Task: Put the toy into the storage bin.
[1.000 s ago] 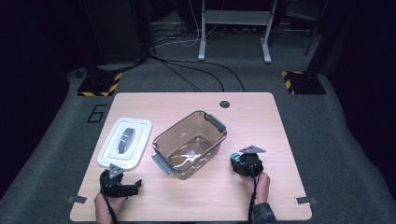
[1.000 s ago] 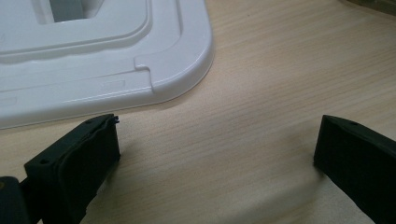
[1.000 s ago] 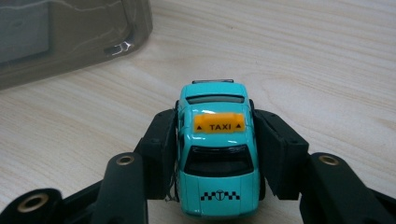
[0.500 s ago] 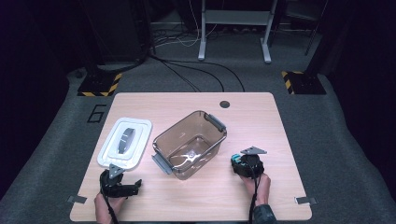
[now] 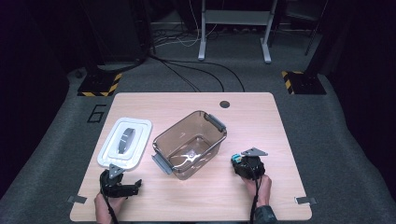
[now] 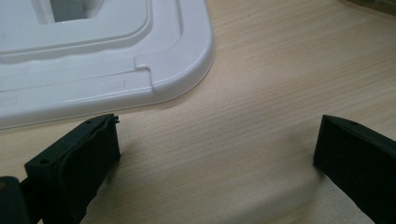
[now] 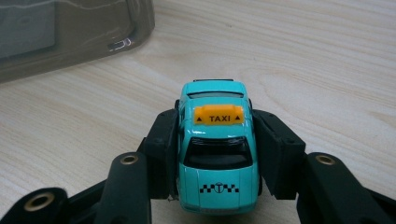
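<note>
A teal toy taxi (image 7: 217, 158) with a yellow roof sign stands on the wooden table (image 7: 327, 56). My right gripper (image 7: 217, 140) is shut on its sides, and the jaws have just closed a little tighter on it. In the high view the right gripper (image 5: 242, 163) and the taxi (image 5: 236, 160) sit right of a clear brown bin (image 5: 217, 138). My left gripper (image 5: 132, 186) rests at the front left, open, with bare table between its fingers (image 6: 79, 158). A white lid (image 6: 93, 60) lies just beyond the left gripper (image 6: 217, 135).
The empty bin's corner (image 7: 70, 32) lies ahead and to the left of the taxi. The white lid (image 5: 125, 142) with a grey handle lies left of the bin. A round cable hole (image 5: 224, 104) marks the table's far edge.
</note>
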`<action>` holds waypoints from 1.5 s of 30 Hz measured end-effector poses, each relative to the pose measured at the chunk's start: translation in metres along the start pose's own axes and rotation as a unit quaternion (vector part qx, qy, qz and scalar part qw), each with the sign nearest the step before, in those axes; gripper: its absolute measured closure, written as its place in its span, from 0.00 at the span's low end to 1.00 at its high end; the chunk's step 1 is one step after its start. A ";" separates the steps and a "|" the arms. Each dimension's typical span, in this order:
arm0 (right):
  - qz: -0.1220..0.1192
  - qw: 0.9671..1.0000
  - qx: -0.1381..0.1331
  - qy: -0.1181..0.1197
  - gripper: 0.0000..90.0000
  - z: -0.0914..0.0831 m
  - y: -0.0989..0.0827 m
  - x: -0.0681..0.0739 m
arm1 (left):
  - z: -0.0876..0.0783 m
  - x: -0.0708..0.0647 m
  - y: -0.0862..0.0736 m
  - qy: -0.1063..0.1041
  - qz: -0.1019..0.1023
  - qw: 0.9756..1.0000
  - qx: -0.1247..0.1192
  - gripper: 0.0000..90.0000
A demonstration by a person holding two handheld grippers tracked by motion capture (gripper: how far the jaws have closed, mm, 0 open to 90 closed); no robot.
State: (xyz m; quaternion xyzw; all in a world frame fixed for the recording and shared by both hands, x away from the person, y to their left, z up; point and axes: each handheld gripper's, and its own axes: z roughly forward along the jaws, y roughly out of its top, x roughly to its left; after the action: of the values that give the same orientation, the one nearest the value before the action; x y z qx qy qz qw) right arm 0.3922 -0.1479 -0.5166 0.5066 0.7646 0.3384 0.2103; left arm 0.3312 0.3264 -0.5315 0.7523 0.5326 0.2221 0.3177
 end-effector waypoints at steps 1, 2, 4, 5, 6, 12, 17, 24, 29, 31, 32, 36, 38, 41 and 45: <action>-0.001 1.000 0.000 0.000 0.59 -0.001 0.000 0.000 | 0.000 0.000 0.000 0.000 0.000 1.000 0.000 0.00; -0.001 1.000 0.000 0.000 0.59 -0.001 0.001 0.000 | 0.000 0.000 0.000 0.000 0.000 1.000 0.000 0.00; 0.000 1.000 -0.002 0.000 0.59 -0.003 0.002 0.000 | 0.000 0.000 0.000 0.000 0.000 1.000 0.000 0.00; -0.004 1.000 -0.002 0.001 0.59 -0.004 0.002 -0.001 | 0.000 0.000 0.000 0.000 0.000 1.000 0.000 0.00; -0.002 1.000 -0.005 0.001 0.59 -0.005 0.003 -0.001 | 0.000 0.000 0.000 0.000 0.000 1.000 0.000 0.00; -0.004 1.000 -0.010 0.001 0.59 -0.012 0.009 -0.003 | 0.000 0.000 0.000 0.000 0.000 1.000 0.000 0.00; -0.002 1.000 -0.014 0.005 0.59 -0.016 0.013 -0.004 | 0.000 0.000 0.000 0.000 0.000 1.000 0.000 0.00; 0.001 1.000 -0.017 0.006 0.59 -0.021 0.020 -0.006 | 0.000 0.000 0.000 0.000 0.000 1.000 0.000 0.00; -0.004 1.000 -0.018 0.007 0.59 -0.025 0.026 -0.009 | 0.000 0.000 0.000 0.000 0.000 1.000 0.000 0.00; -0.002 1.000 -0.019 0.006 0.59 -0.026 0.029 -0.009 | 0.000 0.000 0.000 0.000 0.000 1.000 0.000 0.00; -0.006 1.000 -0.019 0.009 0.59 -0.026 0.030 -0.011 | 0.000 0.000 0.000 0.000 0.000 1.000 0.000 0.00; -0.006 1.000 -0.020 0.011 0.59 -0.027 0.036 -0.013 | 0.000 0.000 0.000 0.000 0.000 1.000 0.000 0.00; -0.008 1.000 -0.021 0.009 0.59 -0.027 0.040 -0.014 | 0.000 0.000 0.000 0.000 0.000 1.000 0.000 0.00; -0.004 1.000 -0.021 0.011 0.59 -0.028 0.046 -0.015 | 0.000 0.000 0.000 0.000 0.000 1.000 0.000 0.00; -0.007 1.000 -0.022 0.013 0.59 -0.028 0.052 -0.018 | 0.000 0.000 0.000 0.000 0.000 1.000 0.000 0.00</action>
State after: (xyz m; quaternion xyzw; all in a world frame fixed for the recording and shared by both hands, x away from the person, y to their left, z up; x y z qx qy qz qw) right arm 0.4143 -0.1595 -0.4598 0.4918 0.7632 0.3604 0.2139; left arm 0.3312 0.3264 -0.5315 0.7523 0.5326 0.2223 0.3178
